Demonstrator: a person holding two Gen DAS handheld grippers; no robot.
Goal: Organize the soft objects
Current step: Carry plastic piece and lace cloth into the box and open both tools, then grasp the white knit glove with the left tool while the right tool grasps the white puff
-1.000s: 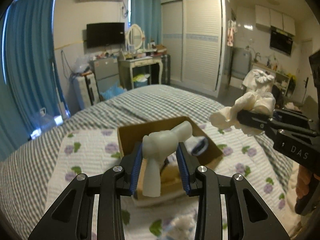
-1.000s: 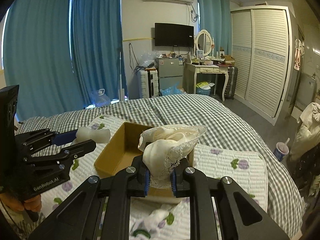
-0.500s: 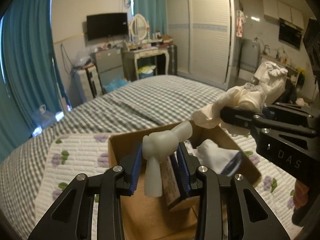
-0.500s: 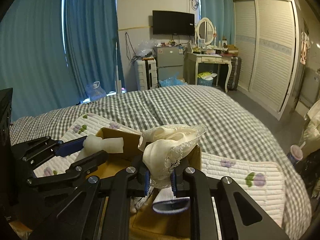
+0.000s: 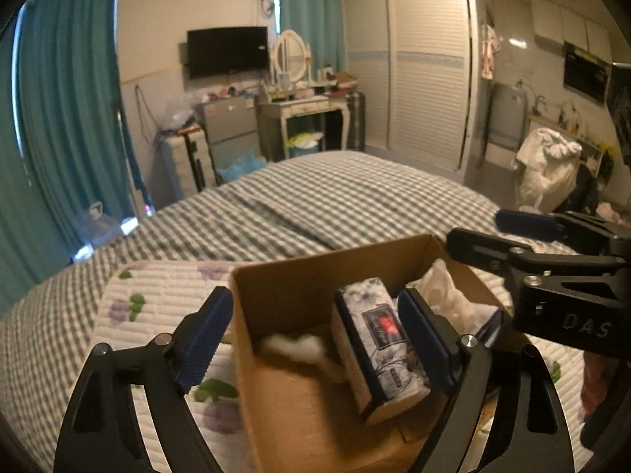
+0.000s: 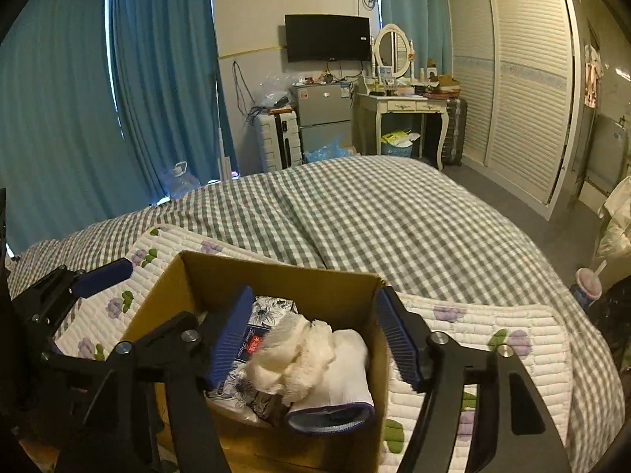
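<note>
Both claws have let go within the last second. The left claw [image 5: 315, 335], which a second ago was clamped on a pale soft toy, now stands wide apart and empty over the cardboard box [image 5: 284, 291]. The right claw [image 6: 315, 339], which was carrying a cream lace cloth, is likewise spread and holds nothing. Judgement: two soft items have been deposited, and this pair of placements is complete.

Contents of the cardboard box, as far as visible:
- A floral tissue pack [image 5: 378, 347], lying tilted near the middle, just beside the left claw's right-hand pad.
- The cream lace cloth [image 6: 292, 351], bunched on top of other items toward the box's right wall, between the right claw's pads.
- A white sock with a blue cuff [image 6: 339, 398], under and beside the cloth, its cuff toward the near wall.
- A white fluffy piece [image 5: 292, 349] on the box floor left of the tissue pack; it is blurred, and whether it is the released toy cannot be told.

The box rests on a white quilted mat with purple flowers [image 6: 493, 339], which lies on the checked bed [image 6: 374, 213].

No further soft items outside the box are visible in either view.
</note>
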